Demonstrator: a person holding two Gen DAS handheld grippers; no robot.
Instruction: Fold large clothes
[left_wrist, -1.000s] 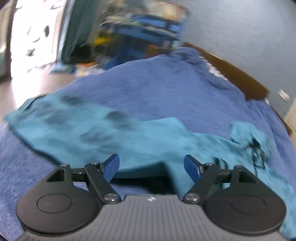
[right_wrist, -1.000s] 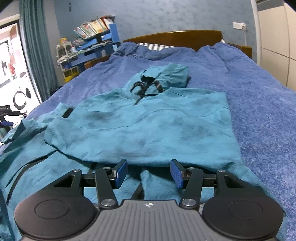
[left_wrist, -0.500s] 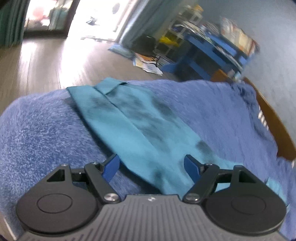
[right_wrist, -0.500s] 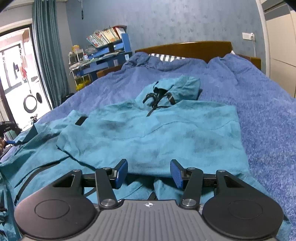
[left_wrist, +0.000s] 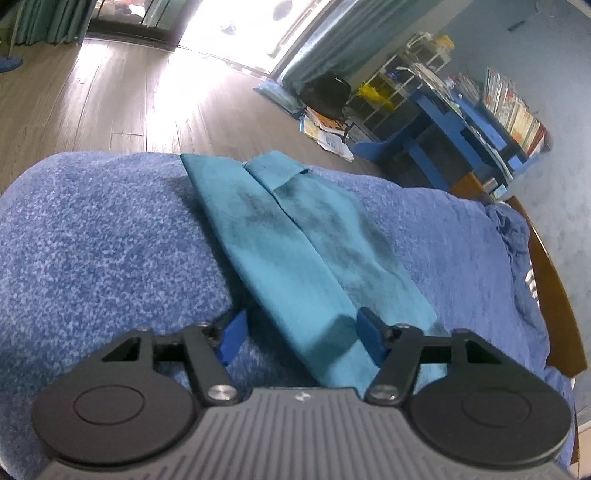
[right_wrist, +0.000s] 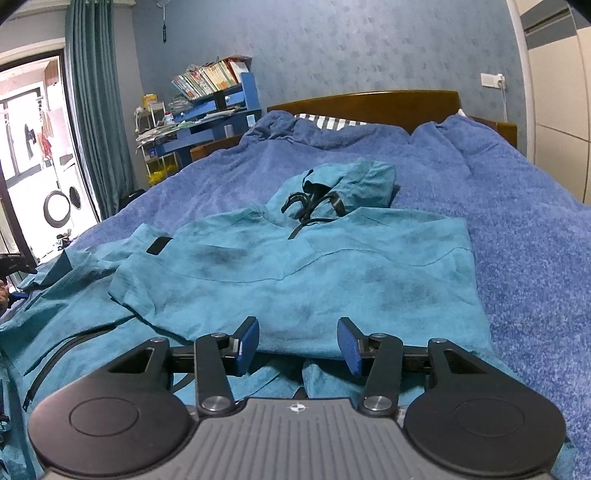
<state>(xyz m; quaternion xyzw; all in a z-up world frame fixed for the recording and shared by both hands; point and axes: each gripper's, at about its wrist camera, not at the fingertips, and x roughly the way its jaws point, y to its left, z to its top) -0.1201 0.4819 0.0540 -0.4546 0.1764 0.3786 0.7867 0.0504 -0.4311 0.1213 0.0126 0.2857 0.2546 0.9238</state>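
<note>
- My left gripper (left_wrist: 301, 334): released, straddling the teal sleeve (left_wrist: 295, 236), cuff edge at 12 o'clock.
- My right gripper (right_wrist: 297, 345): released, at the hoodie (right_wrist: 295, 266) hem; bare blue blanket (right_wrist: 535, 258) at 3 o'clock.

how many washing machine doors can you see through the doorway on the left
2, both in the right wrist view through the bright doorway: a larger round door low on the left, and a smaller one just right of it, beside the teal curtain. Others may be hidden.
</note>
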